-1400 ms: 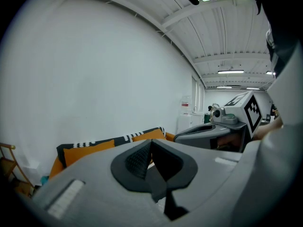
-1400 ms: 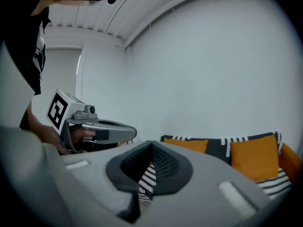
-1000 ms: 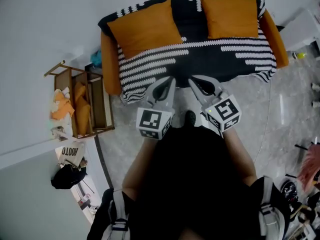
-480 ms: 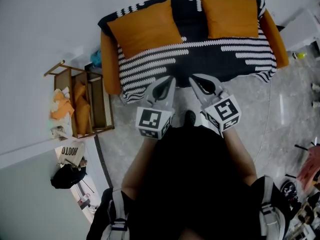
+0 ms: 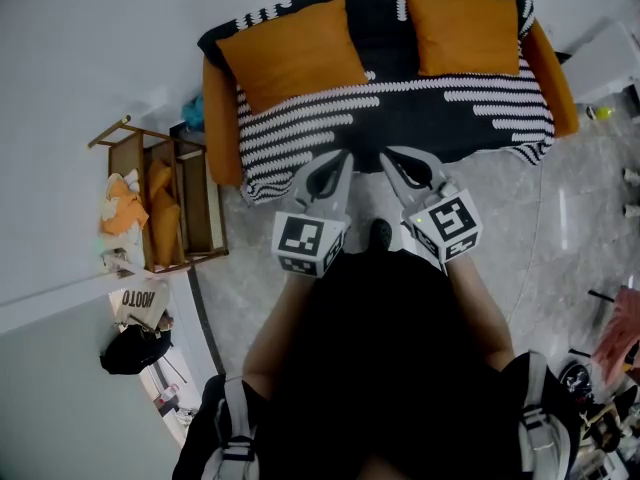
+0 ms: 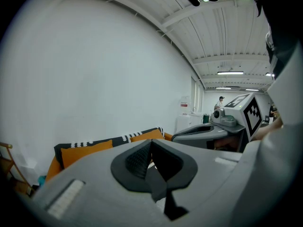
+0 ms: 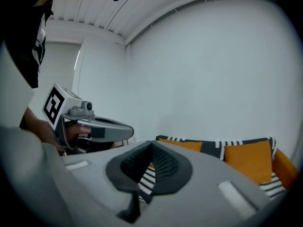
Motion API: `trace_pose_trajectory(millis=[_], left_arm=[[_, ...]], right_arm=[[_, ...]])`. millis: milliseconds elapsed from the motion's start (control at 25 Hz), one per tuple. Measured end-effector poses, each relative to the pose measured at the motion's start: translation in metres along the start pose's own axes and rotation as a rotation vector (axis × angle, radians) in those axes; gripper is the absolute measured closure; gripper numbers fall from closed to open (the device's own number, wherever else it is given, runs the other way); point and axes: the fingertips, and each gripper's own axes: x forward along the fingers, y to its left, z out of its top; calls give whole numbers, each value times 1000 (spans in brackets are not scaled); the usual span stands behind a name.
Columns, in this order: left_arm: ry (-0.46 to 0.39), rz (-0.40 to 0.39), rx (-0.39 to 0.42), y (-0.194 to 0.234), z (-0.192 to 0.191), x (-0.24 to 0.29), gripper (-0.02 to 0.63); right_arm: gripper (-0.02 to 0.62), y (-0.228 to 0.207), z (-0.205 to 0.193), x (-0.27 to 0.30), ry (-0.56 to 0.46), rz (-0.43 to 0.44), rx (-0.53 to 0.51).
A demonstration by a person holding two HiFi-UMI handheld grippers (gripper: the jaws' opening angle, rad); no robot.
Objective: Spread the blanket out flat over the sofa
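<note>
Covering sofa [image 5: 220, 133] seat and back at frame top with blanket [image 5: 420, 118], looking flat, seemingly finishing. Holding left gripper [image 5: 343, 157], right gripper [image 5: 388, 157] clenched, empty, at centre.

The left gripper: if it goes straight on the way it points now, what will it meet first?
Probably the striped blanket over the front of the sofa, just ahead of the left gripper; depth is unclear.

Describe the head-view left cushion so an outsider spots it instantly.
Orange sofa against the white wall, under a black-and-white striped blanket. On its backrest lean the target cushion and a second orange cushion; the target is the one nearer the wooden rack.
</note>
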Motion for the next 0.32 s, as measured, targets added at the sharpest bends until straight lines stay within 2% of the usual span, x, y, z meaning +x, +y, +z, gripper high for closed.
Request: trace_pose_trajectory(millis=[320], left_arm=[[-1, 2, 0, 1, -2, -2, 594]], right_arm=[[594, 2, -3, -1, 2, 5, 8]])
